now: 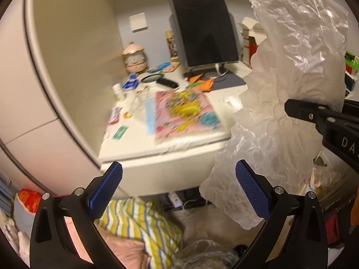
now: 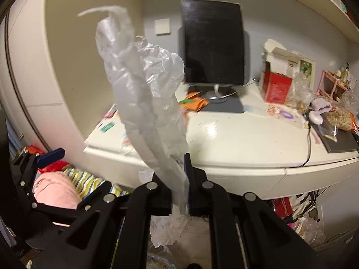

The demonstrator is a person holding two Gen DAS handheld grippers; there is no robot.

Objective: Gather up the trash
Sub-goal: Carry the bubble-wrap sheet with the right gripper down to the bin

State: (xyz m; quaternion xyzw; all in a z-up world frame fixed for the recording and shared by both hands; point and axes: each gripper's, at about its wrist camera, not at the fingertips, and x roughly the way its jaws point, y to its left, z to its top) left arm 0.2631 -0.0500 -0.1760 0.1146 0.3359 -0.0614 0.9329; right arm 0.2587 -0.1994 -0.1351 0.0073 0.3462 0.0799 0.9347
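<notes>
Plastic wrap (image 2: 145, 103), crumpled and translucent, is pinched low down between the pressed-together pads of the right hand-held gripper (image 2: 179, 186). It is held in the air, rising in front of the near edge of the white worktop (image 2: 235, 143), with a tail hanging below the pads. The left hand-held gripper (image 1: 179, 190) is seen spread wide, nothing between its blue pads, just left of the wrap. A dark monitor (image 2: 213, 42) stands far on the worktop.
</notes>
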